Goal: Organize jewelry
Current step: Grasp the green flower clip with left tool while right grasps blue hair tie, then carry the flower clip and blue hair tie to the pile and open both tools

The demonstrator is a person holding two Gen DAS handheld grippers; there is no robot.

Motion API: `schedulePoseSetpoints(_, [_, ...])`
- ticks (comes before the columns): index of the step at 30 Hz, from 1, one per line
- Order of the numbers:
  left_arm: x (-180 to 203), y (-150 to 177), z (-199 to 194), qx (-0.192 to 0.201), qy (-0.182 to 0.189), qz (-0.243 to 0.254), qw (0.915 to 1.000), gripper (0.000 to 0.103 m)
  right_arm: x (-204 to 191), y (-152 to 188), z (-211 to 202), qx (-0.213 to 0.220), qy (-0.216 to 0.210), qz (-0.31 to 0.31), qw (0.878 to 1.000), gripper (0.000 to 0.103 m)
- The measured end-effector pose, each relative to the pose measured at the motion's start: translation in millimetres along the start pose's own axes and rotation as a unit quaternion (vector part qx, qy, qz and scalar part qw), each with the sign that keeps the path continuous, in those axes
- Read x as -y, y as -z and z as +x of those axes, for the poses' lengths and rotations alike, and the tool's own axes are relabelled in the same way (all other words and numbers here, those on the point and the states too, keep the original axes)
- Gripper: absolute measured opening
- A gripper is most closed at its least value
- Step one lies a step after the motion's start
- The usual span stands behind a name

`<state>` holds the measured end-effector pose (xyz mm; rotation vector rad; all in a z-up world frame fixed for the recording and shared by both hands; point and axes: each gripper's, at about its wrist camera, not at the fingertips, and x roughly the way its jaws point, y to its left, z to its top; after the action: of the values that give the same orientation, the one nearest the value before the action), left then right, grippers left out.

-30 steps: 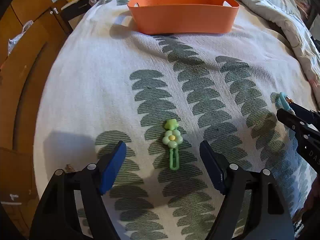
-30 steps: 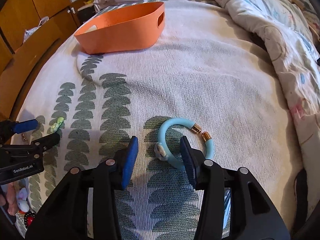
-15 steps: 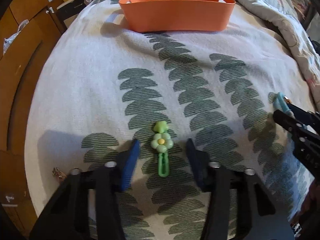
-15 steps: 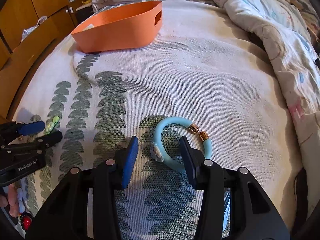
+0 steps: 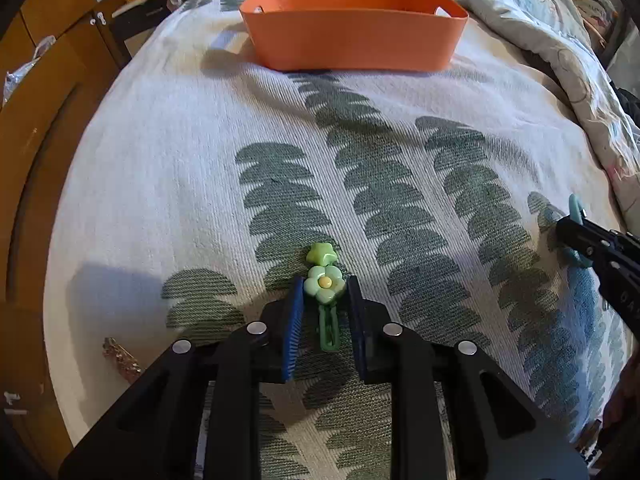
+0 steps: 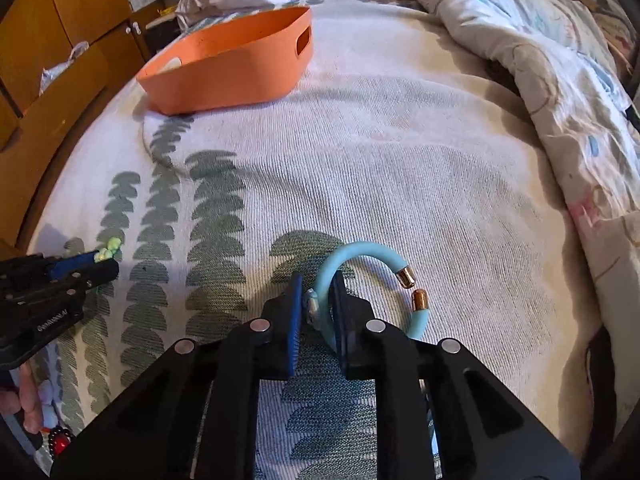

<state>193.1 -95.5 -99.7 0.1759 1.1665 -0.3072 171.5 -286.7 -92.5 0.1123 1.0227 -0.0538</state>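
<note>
- Left wrist view: the left gripper (image 5: 325, 294) has just been closing, and its blue pads now squeeze the flower of the green hair clip (image 5: 325, 292) on the leafy bedspread (image 5: 160, 168)
- Right wrist view: the right gripper (image 6: 316, 300) has just been closing too, and it pinches the blue bracelet (image 6: 360, 250) by the side with the little white charm
- Two gold tips of the bracelet sit close together, not touching
- An orange basket (image 5: 352, 46) rests farther up the bed, well apart from both
- A small gold thing (image 5: 120, 356) lies near the bed edge
</note>
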Motion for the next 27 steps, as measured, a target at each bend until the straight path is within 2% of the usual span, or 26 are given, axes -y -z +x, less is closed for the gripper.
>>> schedulePoseSetpoints(14, [-7, -6, -48, 0.053, 0.001, -0.006, 0.9986, 0.022, 7, -9, -55, 0.05, -0.037, 0.022, 0.998, 0.015])
schedulePoseSetpoints(20, [-6, 4, -72, 0.071, -0.007, -0.008, 0.9974, 0.022, 0, -2, -89, 0.07, -0.047, 0.018, 0.996, 0.015])
schedulePoseSetpoints(27, [2, 28, -107, 0.092, -0.024, 0.004, 0.9954, 0.022, -4, 21, -143, 0.093, -0.046, 0.015, 0.995, 0.015])
